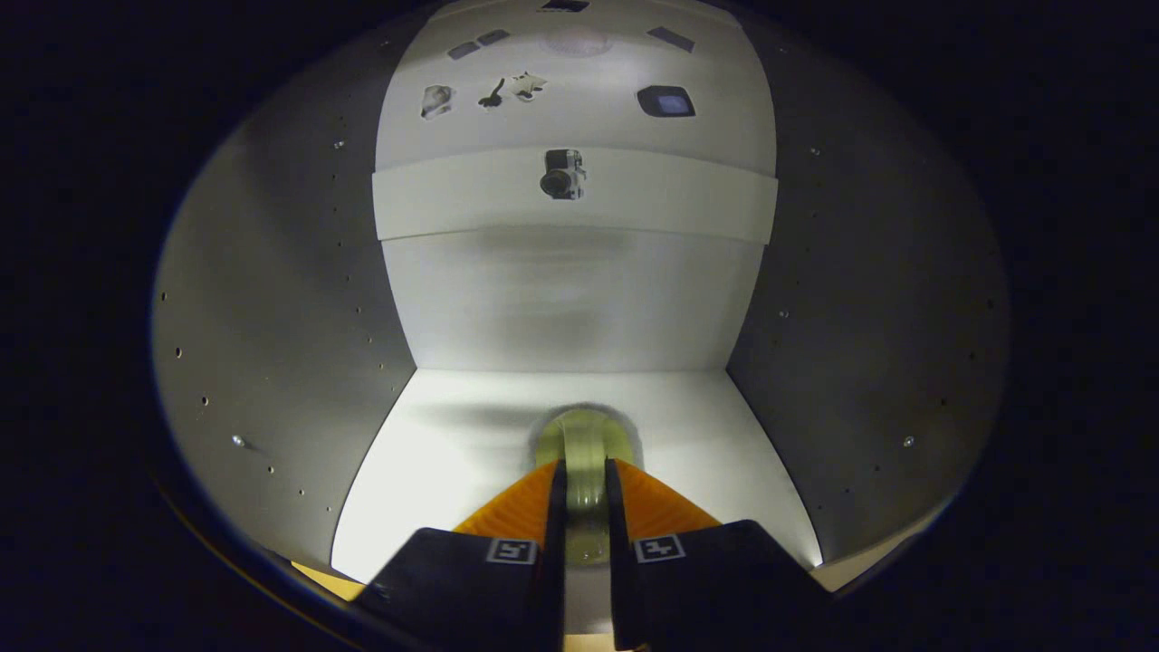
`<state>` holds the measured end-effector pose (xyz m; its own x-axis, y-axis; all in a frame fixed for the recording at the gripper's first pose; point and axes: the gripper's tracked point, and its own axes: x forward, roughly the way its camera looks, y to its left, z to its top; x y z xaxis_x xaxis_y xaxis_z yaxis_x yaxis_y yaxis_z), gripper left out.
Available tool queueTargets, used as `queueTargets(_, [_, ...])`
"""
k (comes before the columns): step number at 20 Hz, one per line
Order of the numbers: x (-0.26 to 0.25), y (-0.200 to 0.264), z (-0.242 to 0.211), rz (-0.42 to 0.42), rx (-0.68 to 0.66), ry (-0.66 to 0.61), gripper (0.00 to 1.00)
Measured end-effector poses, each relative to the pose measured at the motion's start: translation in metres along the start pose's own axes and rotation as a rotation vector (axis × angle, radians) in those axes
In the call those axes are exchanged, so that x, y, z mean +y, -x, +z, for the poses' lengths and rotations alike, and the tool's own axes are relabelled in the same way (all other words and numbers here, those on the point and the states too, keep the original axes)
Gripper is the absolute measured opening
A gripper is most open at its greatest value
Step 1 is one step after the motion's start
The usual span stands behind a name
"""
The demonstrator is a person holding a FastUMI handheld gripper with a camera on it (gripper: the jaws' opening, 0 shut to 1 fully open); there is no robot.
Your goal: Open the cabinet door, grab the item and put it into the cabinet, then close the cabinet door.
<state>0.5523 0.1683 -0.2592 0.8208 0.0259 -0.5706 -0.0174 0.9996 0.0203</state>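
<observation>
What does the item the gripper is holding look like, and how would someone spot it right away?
Look inside the white cabinet, down at its bright floor. Just above it, the gripper with orange fingers is shut on a pale yellow-green ring-shaped item, held on edge. It is the one coloured, rounded thing in there.

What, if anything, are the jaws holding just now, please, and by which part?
A pale green roll, clamped edge-on across its two flat sides by the gripper.

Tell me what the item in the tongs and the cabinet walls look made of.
Item gripped in the tongs: a yellowish, translucent ring, probably a glossy plastic tape roll; it glints. Cabinet walls: matte white laminated board, judging by the flat sheen and rows of shelf-pin holes.
</observation>
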Motion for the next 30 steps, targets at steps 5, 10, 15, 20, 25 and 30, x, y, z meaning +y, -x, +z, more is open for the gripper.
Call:
queueTargets(5, [-0.015,0.017,0.017,-0.044,-0.064,0.027,0.84])
queueTargets(10, [-0.025,0.071,0.057,-0.061,-0.233,0.052,0.98])
queueTargets(15, [-0.013,0.155,0.076,-0.013,-0.318,0.027,0.98])
queueTargets(20, [-0.007,0.234,0.082,0.016,-0.386,-0.029,0.98])
queueTargets(25, [-0.007,0.313,0.082,0.023,-0.484,-0.061,0.98])
queueTargets(30, [-0.013,0.388,0.065,0.035,-0.554,-0.069,0.98])
